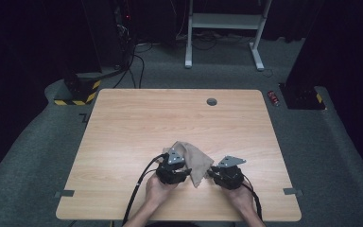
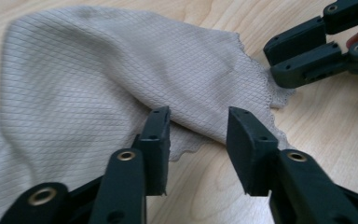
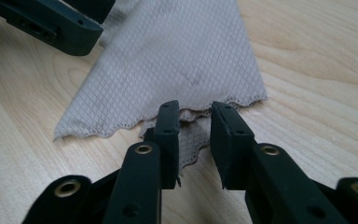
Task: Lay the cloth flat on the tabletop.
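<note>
A beige quilted cloth (image 1: 196,158) lies crumpled on the wooden table (image 1: 170,113) near its front edge, between my two grippers. My left gripper (image 1: 180,165) sits at the cloth's left side. In the left gripper view its jaws (image 2: 198,126) stand apart over the cloth's (image 2: 121,70) scalloped hem, pressing nothing. My right gripper (image 1: 213,172) is at the cloth's right corner. In the right gripper view its jaws (image 3: 195,119) straddle a folded corner of the cloth (image 3: 182,56) with a gap on each side. The right gripper (image 2: 275,65) also shows far off in the left gripper view.
A round cable hole (image 1: 211,101) sits in the table's far edge. On the floor beyond are a white desk frame (image 1: 224,28), a yellow-and-black striped base (image 1: 75,97) and a small red object (image 1: 274,98). Bare wood spreads behind the cloth.
</note>
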Tool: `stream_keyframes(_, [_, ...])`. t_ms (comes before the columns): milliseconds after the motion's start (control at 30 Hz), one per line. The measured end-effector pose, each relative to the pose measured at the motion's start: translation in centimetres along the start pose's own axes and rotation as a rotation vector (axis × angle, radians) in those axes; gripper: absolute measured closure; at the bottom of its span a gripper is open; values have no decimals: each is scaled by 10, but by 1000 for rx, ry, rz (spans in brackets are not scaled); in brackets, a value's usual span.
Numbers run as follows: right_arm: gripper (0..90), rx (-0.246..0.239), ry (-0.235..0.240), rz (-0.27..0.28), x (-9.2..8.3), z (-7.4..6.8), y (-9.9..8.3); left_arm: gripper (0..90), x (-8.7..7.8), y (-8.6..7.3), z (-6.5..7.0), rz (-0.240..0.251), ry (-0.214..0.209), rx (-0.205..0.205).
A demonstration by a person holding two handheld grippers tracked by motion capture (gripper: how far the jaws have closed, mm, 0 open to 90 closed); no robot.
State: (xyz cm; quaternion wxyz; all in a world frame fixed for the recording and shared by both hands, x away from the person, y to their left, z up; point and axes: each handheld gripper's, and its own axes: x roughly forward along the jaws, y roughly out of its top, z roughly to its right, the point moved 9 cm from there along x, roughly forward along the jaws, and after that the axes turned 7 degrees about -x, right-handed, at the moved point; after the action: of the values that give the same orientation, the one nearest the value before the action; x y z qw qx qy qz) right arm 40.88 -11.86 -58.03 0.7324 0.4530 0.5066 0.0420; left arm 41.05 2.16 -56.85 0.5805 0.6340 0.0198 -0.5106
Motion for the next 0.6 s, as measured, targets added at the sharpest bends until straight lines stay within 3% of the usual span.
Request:
stream_keyframes(233, [865,-42,-26,-8,1,1,-1,722,13,0,3,-36,49,41])
stream_keyframes(333, [889,-47,-30,-12,1,0,-1,867,16,1,4,-42,45,46])
stream_keyframes(600, [897,-26,-65,-4,-4,10,-1,900,-1,9,-5,-14,39,46])
